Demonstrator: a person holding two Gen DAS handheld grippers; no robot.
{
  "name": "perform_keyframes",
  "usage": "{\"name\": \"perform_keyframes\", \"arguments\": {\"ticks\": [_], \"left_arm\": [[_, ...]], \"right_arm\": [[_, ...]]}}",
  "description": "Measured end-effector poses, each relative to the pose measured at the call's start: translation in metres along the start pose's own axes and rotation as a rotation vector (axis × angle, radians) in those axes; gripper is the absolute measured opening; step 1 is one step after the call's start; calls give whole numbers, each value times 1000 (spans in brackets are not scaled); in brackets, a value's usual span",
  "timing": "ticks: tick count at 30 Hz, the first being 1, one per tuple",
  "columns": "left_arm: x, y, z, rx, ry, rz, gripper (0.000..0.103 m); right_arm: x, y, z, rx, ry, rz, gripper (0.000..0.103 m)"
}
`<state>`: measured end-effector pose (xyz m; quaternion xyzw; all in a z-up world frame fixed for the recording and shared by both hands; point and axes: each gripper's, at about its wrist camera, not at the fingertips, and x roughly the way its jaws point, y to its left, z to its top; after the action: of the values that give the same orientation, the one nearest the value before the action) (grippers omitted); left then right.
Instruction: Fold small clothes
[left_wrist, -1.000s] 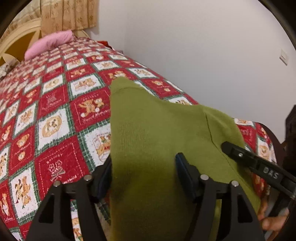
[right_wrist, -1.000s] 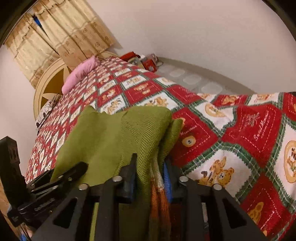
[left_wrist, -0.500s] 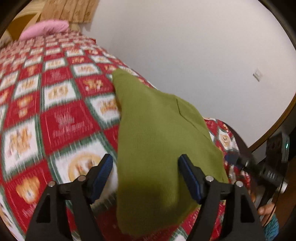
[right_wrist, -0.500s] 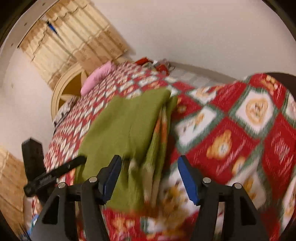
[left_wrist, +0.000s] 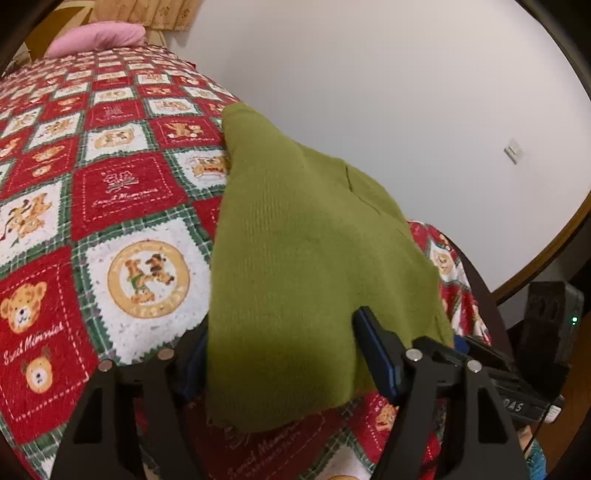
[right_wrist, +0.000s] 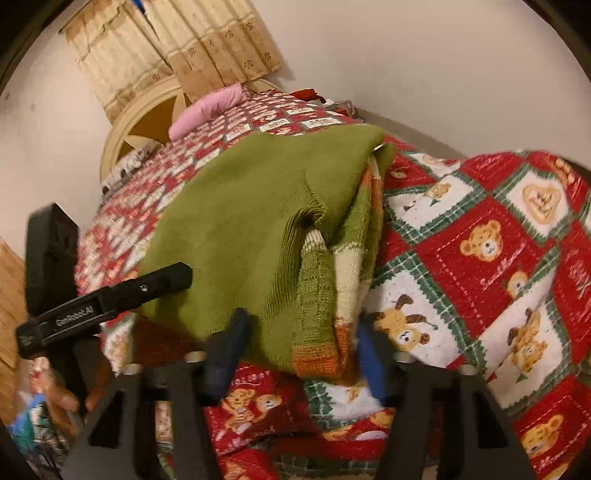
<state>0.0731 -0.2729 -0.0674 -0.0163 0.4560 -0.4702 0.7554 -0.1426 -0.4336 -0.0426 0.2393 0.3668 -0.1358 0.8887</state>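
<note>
Lying folded near the foot edge of the bed's quilt (left_wrist: 122, 192), the green knitted garment (left_wrist: 303, 251) is sitting between both tongs so you can take its near hem. Your left tongs (left_wrist: 280, 354) are closing around the left corner without pressing yet; your right tongs (right_wrist: 299, 350) are closing too, straddling the striped folded edge, not yet gripping.

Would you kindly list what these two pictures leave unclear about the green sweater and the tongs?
- Left wrist view: the left tongs' left pad is hidden under the green sweater.
- Right wrist view: the closing right tongs are blurred; pad contact is unreadable.
- Both views: the sweater's underside lies against the bedspread.
</note>
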Motion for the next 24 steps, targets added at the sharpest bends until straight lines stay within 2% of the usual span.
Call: {"name": "perform_keyframes", "arguments": {"ticks": [1,5,7,9,11,15,21,24], "left_arm": [[0,1,0,-4,0,5,65],[-6,-1,4,-12,23,10,44],[-13,-1,6,-32,29,9,40],[-22,-1,6,-54,36,15,39],[-27,-4,3,-56,41,29,38],[-30,-11,-6,-31,43,88,38],[-22,-6,-14,7,29,157,38],[-21,-5,-16,15,20,181,45]], "right_arm": [[3,0,1,10,16,10,24],[0,0,6,62,29,44,18],[-13,-3,12,96,6,102,17],[-27,-3,20,119,-13,140,17],[-34,1,23,111,-10,141,17],[-35,8,13,40,22,80,17],[-13,3,-4,22,39,20,17],[-8,-1,-7,27,17,22,17]]}}
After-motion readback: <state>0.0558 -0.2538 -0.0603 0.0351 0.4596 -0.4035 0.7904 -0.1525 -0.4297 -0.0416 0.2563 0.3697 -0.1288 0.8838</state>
